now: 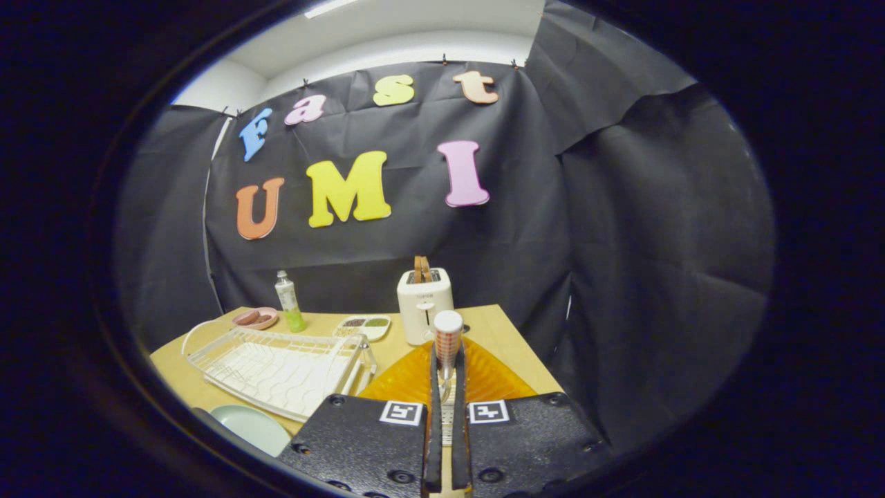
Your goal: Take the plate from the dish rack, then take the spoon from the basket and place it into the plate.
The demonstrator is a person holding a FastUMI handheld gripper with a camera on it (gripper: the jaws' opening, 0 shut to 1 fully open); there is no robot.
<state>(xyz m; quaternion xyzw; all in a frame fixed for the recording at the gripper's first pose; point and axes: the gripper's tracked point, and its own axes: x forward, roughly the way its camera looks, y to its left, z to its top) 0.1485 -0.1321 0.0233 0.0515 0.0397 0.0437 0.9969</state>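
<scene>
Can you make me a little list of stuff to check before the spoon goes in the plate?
1. Gripper shut on the checked-handle spoon: ok.
2. Spoon lifted out of the orange basket: ok.
3. Pale green plate out of the white wire dish rack: ok.
4. Plate bare: cannot tell, partly hidden.
5. Spoon over the plate: not ok, plate lies off to the side.

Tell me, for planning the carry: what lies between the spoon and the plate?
Gripper view: the dish rack, its near corner, between the plate and the spoon the gripper grips.
</scene>
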